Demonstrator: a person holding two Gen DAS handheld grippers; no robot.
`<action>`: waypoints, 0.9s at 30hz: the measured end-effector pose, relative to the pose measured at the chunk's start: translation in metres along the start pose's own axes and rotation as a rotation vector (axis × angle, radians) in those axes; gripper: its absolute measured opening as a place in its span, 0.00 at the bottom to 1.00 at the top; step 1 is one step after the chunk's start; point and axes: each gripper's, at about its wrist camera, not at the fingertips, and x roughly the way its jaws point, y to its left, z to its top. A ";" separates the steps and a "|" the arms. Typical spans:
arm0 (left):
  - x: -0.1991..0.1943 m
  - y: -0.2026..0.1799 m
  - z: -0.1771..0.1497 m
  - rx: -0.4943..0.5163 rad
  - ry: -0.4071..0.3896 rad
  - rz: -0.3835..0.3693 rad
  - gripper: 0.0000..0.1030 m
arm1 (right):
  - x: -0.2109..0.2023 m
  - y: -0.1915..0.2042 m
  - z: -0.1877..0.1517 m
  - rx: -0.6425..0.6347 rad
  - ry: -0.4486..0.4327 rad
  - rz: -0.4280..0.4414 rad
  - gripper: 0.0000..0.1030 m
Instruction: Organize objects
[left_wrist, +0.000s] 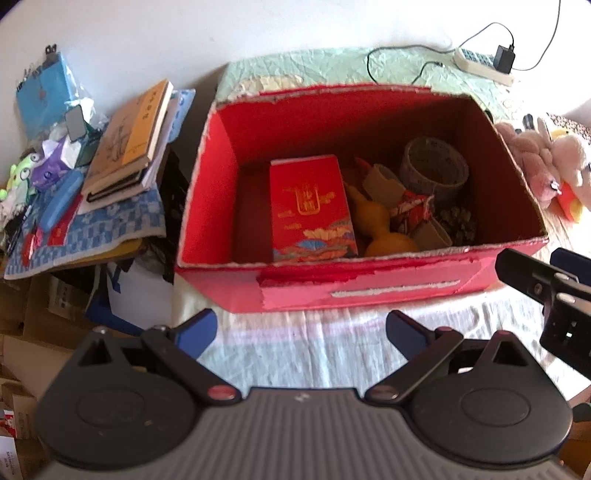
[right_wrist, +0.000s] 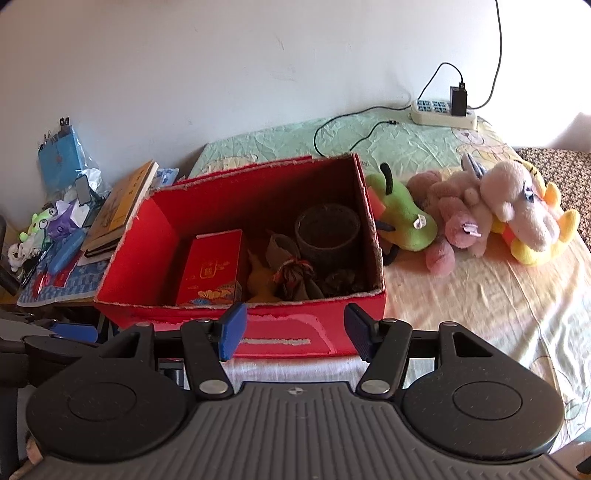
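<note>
A red open box (left_wrist: 369, 291) (right_wrist: 147, 306) stands on the bed. Inside lie a red gift packet (left_wrist: 308, 206) (right_wrist: 210, 271), a yellow gourd (left_wrist: 376, 225), a grey tape roll (left_wrist: 434, 168) (right_wrist: 327, 232), a patterned pouch (right_wrist: 293, 277) and a pine cone (left_wrist: 460, 221). My left gripper (left_wrist: 301, 332) hangs open in front of the box's near wall, nothing between its fingers. My right gripper (right_wrist: 295, 332) is also open and empty, just before the same wall; its body shows at the right edge of the left wrist view.
Plush toys lie right of the box: a green one (right_wrist: 402, 218), pink ones (right_wrist: 458, 221) (left_wrist: 543, 158), a yellow one (right_wrist: 539, 243). A cluttered side table on the left holds books (left_wrist: 129, 140) (right_wrist: 118, 206). A power strip (right_wrist: 441, 112) with cables sits at the bed's far edge.
</note>
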 end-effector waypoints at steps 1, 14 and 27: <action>-0.002 0.000 0.001 -0.001 -0.010 0.005 0.95 | -0.001 0.000 0.001 -0.001 -0.010 -0.001 0.60; 0.002 0.005 0.015 -0.025 -0.059 0.031 0.95 | 0.006 0.001 0.014 0.000 -0.041 0.000 0.62; 0.014 0.010 0.030 -0.029 -0.088 0.041 0.95 | 0.022 0.000 0.023 0.025 -0.073 -0.011 0.62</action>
